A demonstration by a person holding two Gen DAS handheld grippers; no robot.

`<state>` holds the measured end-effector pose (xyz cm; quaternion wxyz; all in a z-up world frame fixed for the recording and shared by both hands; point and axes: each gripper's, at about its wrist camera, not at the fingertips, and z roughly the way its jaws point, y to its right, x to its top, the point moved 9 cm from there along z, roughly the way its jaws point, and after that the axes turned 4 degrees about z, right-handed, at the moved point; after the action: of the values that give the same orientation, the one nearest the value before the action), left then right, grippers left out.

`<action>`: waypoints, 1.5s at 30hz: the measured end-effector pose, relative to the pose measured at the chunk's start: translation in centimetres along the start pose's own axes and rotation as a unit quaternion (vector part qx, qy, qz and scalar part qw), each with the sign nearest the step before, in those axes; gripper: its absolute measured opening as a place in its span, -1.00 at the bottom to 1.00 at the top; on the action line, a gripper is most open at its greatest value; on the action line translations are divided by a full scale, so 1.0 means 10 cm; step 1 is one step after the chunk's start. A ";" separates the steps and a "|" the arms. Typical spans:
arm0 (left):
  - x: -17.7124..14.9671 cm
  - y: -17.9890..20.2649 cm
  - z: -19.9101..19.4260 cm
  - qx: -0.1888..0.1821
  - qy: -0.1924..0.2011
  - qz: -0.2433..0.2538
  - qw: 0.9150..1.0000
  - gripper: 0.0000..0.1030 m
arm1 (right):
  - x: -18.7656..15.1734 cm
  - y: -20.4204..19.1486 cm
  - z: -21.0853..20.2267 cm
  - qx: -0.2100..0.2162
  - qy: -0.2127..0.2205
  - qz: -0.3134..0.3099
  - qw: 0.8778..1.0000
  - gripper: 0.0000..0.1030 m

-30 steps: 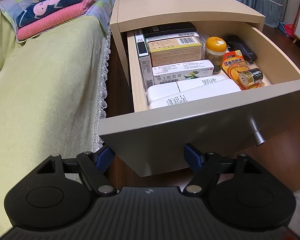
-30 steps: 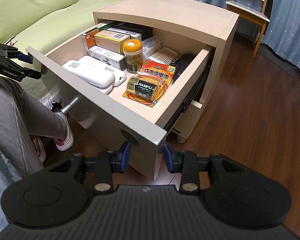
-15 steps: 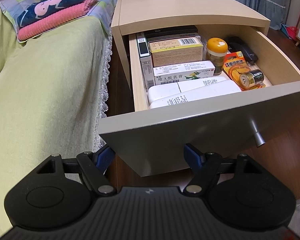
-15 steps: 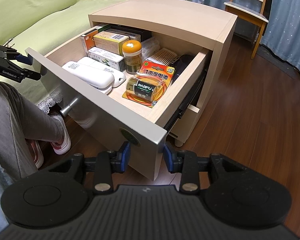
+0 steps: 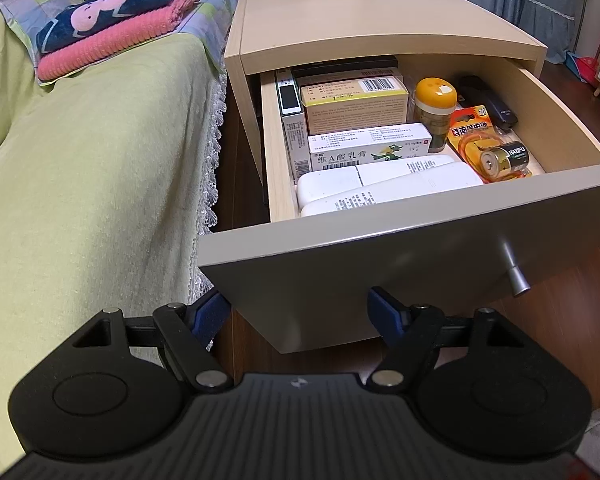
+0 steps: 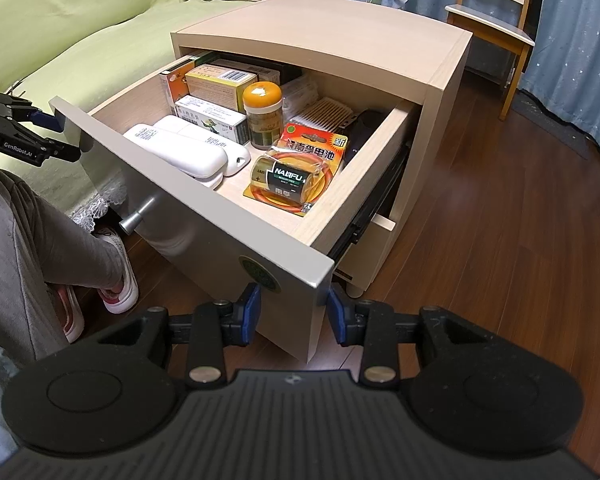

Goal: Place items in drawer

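The nightstand (image 5: pixel 380 20) has its top drawer (image 5: pixel 380 264) pulled out. Inside lie two white remotes (image 5: pixel 388 184), several medicine boxes (image 5: pixel 356 100), an orange-lidded jar (image 5: pixel 434 108) and a pack of batteries (image 5: pixel 496 156). My left gripper (image 5: pixel 298 312) is wide open and empty, low at the left end of the drawer front. It also shows in the right wrist view as the left gripper (image 6: pixel 66 138). My right gripper (image 6: pixel 294 308) is open more narrowly. Its fingers straddle the right corner of the drawer front (image 6: pixel 204 216) without clear contact.
A metal knob (image 5: pixel 514 272) sticks out of the drawer front. A green-covered bed (image 5: pixel 80 180) with folded towels (image 5: pixel 112 28) runs along the left. A person's leg (image 6: pixel 40 248) and shoe (image 6: pixel 120 288) are below the drawer. A chair (image 6: pixel 496 20) stands behind on the wood floor (image 6: pixel 500 220).
The drawer has slid a little way into the nightstand, and both grippers have kept their places at its front corners. Neither gripper's opening has changed.
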<state>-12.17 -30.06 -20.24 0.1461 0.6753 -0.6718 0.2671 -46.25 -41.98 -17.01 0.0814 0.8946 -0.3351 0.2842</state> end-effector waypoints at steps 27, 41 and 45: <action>0.00 0.01 0.03 0.003 0.006 -0.008 1.000 0.47 | -0.02 0.00 0.00 -0.009 0.014 0.007 1.000 -0.36; 0.00 -0.01 0.03 0.003 0.006 -0.009 1.000 0.47 | -0.02 0.00 0.00 -0.013 0.020 0.014 1.000 -0.35; 0.00 -0.02 0.03 0.003 0.005 -0.010 1.000 0.47 | -0.03 0.00 -0.01 -0.013 0.022 0.015 1.000 -0.35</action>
<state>-11.98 -30.24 -20.43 0.1500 0.6808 -0.6636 0.2715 -46.44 -41.83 -17.10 0.0965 0.8818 -0.3504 0.3007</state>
